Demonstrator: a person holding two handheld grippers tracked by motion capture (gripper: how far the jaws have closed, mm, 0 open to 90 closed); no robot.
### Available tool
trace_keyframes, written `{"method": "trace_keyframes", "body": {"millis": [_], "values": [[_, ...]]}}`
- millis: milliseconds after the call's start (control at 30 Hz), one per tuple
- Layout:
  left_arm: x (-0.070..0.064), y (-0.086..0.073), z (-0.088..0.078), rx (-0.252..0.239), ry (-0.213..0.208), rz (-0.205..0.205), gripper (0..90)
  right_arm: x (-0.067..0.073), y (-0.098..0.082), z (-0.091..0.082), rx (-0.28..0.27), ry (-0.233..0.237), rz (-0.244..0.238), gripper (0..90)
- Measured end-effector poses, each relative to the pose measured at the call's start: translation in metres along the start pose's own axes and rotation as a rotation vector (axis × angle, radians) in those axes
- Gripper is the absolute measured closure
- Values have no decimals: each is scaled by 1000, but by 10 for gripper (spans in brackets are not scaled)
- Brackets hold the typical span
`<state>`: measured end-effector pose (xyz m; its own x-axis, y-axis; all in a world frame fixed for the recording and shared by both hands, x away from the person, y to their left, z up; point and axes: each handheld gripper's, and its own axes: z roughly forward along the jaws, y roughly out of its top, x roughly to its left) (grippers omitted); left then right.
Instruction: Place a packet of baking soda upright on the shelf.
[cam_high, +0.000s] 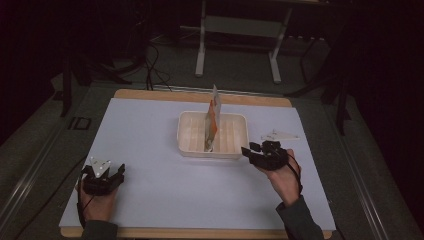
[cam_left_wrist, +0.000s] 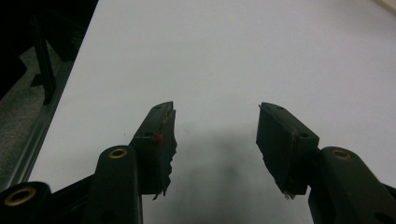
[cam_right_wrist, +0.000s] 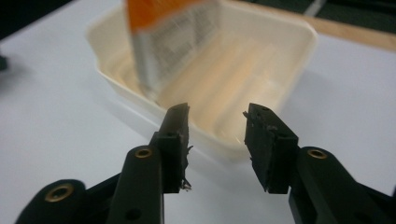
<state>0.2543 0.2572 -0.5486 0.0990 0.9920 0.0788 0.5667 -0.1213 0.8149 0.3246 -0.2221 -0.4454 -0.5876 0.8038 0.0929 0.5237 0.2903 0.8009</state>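
Left gripper (cam_high: 120, 172): seen nearest the camera, held low over the bare white sheet (cam_left_wrist: 233, 56) near the table's front left corner; its jaws are spread apart with nothing between them.
Right gripper (cam_right_wrist: 217, 114): held just off the tray's front right corner; its jaws are parted, nothing is gripped, and the rim is seen just beyond the gap.
Open room: wide bare sheet is left between the two grippers and in front of the tray; the wooden table edge (cam_high: 150, 95) is exposed along the far side.
Cream rectangular plastic tray (cam_high: 240, 122): placed at the middle of the table, toward the far edge, its long sides lying across the table.
Orange-and-white flat packet (cam_high: 212, 120): stood nearly upright on edge inside the tray, its long axis pointing up, tilted slightly.
Packet and jaws: the packet is well apart from the left jaws, and near but beyond the right jaws, untouched.
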Motion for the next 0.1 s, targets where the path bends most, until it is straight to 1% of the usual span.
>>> {"method": "trace_keyframes", "body": {"millis": [33,67,100], "values": [[0,0,0,4,5,1,464,-3,-5,0,3,-7,8,587],[-1,0,1,3,6,1,464,-13,-20,0,12,-33,33,581],[-1,0,1,3,7,3,463,-18,-26,0,16,-44,46,579]]}}
